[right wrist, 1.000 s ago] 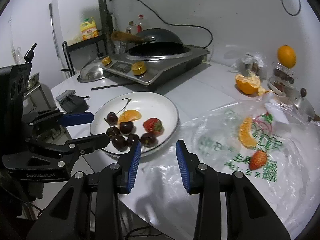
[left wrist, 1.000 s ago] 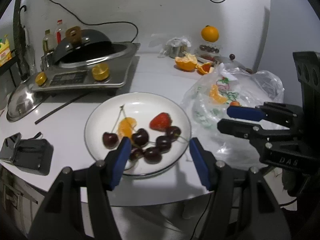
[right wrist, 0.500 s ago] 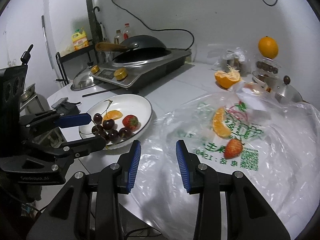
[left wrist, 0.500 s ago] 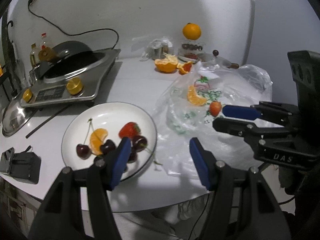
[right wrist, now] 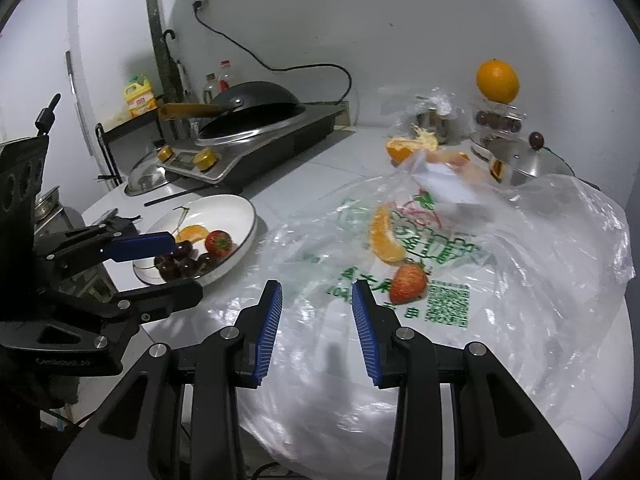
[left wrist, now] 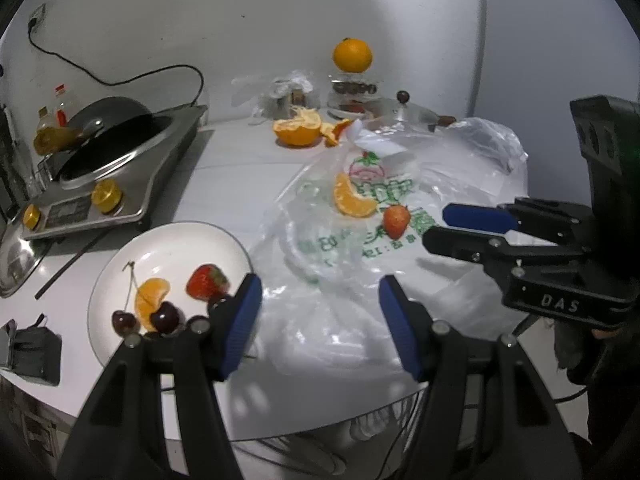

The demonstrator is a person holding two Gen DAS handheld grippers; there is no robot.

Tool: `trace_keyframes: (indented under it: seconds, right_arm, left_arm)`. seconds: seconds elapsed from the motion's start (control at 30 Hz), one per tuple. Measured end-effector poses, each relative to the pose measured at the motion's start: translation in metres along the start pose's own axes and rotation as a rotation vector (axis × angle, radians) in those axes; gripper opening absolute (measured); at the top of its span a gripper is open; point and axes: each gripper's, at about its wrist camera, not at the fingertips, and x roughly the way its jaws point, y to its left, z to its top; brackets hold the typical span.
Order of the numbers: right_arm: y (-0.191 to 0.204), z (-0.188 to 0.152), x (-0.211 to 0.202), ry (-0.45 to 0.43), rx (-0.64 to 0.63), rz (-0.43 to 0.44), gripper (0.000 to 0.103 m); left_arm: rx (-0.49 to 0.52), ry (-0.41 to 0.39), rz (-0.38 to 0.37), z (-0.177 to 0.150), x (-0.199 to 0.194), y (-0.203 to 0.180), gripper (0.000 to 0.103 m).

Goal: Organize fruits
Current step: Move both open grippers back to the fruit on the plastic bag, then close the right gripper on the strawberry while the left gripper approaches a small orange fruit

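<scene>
A white plate (left wrist: pixel 168 248) holds a strawberry (left wrist: pixel 206 282), an orange segment (left wrist: pixel 151 302) and dark cherries (left wrist: pixel 164 318). To its right lies a clear plastic bag (left wrist: pixel 360 248) with another orange segment (left wrist: pixel 352 200) and a strawberry (left wrist: pixel 397 220) on it. My left gripper (left wrist: pixel 318 284) hangs open over the bag's near edge, just right of the plate, with nothing between its fingers. My right gripper (right wrist: pixel 317 288) is open with a narrower gap, empty, over the bag and short of the strawberry (right wrist: pixel 408 282) and segment (right wrist: pixel 384 240). The plate (right wrist: pixel 236 208) is to its left.
An induction cooker with a black wok (left wrist: pixel 116 152) stands at the back left. Peeled orange halves (left wrist: pixel 298 130), a whole orange (left wrist: pixel 352 55) on a clear container and a steel pot lid (right wrist: pixel 520 160) sit at the back. A black pouch (left wrist: pixel 32 350) lies by the table's near edge.
Both grippers have swung right, from in front of the plate to over the plastic bag. Their openings are unchanged and nothing was picked up.
</scene>
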Motion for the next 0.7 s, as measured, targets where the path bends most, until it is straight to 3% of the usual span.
trace_keyframes:
  seconds: [0.57, 0.67, 0.7]
  right_arm:
    - [-0.031, 0.005, 0.022, 0.034, 0.037, -0.044, 0.039]
    - [-0.035, 0.007, 0.029, 0.043, 0.050, -0.056, 0.055]
    - [-0.037, 0.008, 0.031, 0.046, 0.056, -0.061, 0.056]
  left_arm:
    - [-0.004, 0.012, -0.035, 0.009, 0.023, 0.000, 0.062]
    - [-0.008, 0.012, -0.044, 0.011, 0.027, 0.002, 0.062]
    - [-0.009, 0.013, -0.047, 0.011, 0.028, 0.003, 0.062]
